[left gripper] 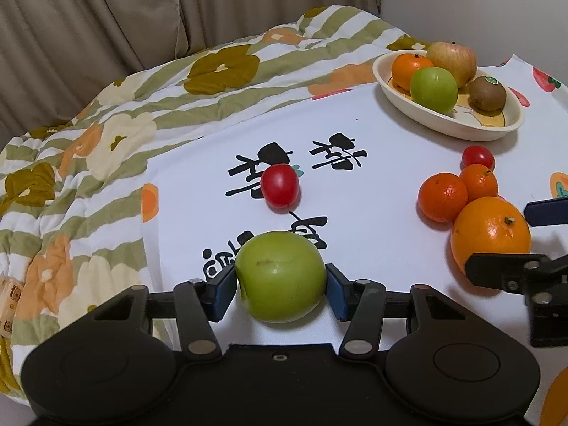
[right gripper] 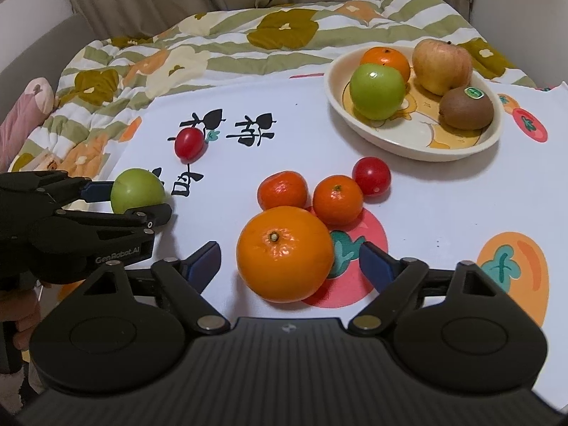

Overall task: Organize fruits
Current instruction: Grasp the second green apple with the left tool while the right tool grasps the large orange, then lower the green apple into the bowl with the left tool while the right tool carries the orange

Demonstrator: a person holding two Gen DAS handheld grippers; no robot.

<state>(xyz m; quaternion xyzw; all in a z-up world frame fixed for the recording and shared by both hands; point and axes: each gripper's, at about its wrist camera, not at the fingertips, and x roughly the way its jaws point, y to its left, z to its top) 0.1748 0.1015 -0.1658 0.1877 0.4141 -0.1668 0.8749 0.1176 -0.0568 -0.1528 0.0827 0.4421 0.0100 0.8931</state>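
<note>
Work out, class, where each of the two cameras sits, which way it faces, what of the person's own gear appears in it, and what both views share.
Left wrist view: sits behind the left gripper, facing across the white printed cloth toward the cream oval bowl; its blue pads clamp a round green fruit, and the right gripper's fingers intrude at right.
Right wrist view: sits behind the open right gripper, straddling a large orange; the left gripper shows at left.
Shared: bowl, green fruit, orange.

Both grippers, left (left gripper: 280,291) and right (right gripper: 289,266), are matte black with blue pads (right gripper: 372,261), silver rivets and round side discs; one bears white "GenRobot.AI" lettering.
</note>
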